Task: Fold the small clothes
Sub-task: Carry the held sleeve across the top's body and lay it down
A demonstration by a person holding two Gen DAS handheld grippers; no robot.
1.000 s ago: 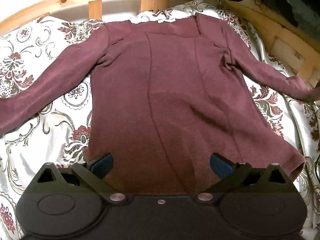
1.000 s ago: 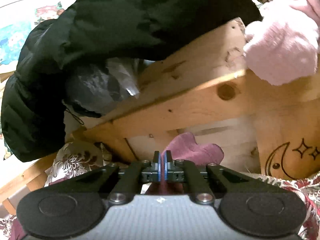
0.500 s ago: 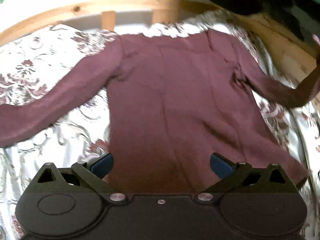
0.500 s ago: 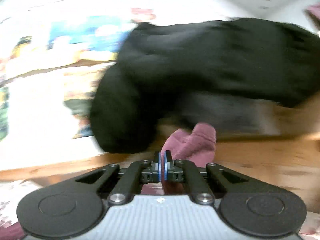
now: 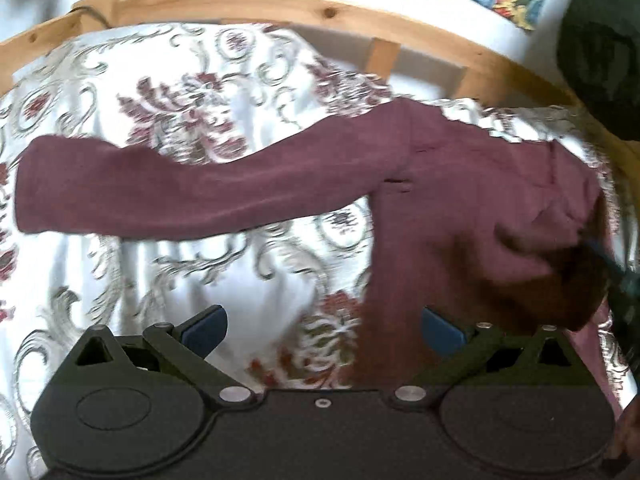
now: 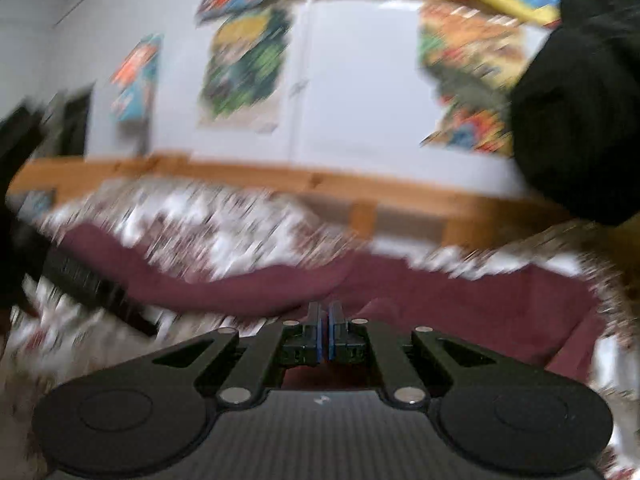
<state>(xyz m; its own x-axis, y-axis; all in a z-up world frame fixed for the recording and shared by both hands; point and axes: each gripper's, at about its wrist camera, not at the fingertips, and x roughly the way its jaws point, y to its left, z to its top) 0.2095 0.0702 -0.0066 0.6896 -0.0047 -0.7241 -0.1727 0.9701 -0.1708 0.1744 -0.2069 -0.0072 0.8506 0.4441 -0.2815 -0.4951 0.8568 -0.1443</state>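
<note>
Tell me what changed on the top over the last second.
The right gripper, shut on the cuff throughout, has carried the right sleeve from beside the bed frame in over the body of the top. The left gripper has swung left, its jaws open and empty as before. The left sleeve stayed spread on the bedspread.

— Which colours are seen on the bed?
— A maroon top (image 5: 460, 208) is laid over a white bedspread (image 5: 224, 92) patterned with dark-red flowers and grey scrolls.
— And the fingers (image 5: 442, 326)?
— Blue pads, black arms.
</note>
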